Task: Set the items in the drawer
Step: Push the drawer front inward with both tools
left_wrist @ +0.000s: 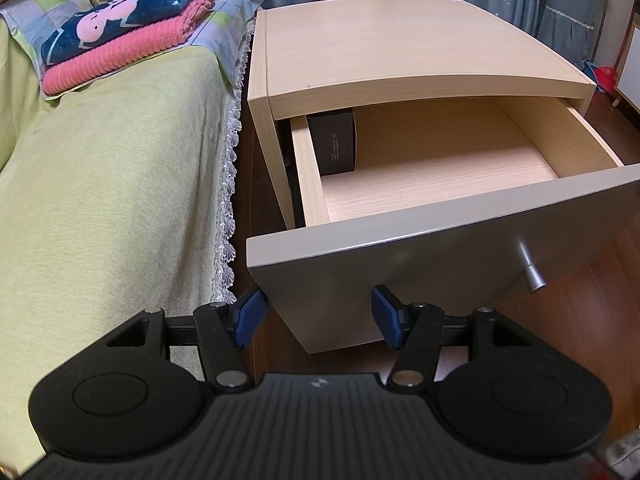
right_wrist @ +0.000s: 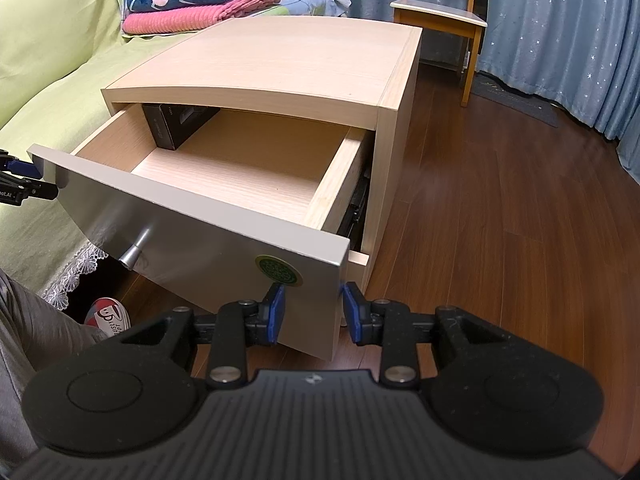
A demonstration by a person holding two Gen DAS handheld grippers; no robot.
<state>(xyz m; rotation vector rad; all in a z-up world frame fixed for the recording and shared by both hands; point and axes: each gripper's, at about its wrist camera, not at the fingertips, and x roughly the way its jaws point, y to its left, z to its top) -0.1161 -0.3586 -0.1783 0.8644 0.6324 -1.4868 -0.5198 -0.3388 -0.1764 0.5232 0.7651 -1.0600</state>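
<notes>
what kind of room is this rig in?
Most likely a bedroom. A bed with a green cover and folded blankets sits right beside a wooden nightstand whose drawer is pulled open. Star-patterned curtains hang behind it, and the floor is dark wood.

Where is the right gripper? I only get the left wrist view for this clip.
Observer: The right gripper sits at the right-hand corner of the drawer front, jaws open, one on either side of its edge.
Operator: Anything stuck on that front?
Observer: A round green sticker, near that same corner.
Operator: And the floor on the bed side?
Observer: A shoe lies there, just below the lace trim of the bed cover.
</notes>
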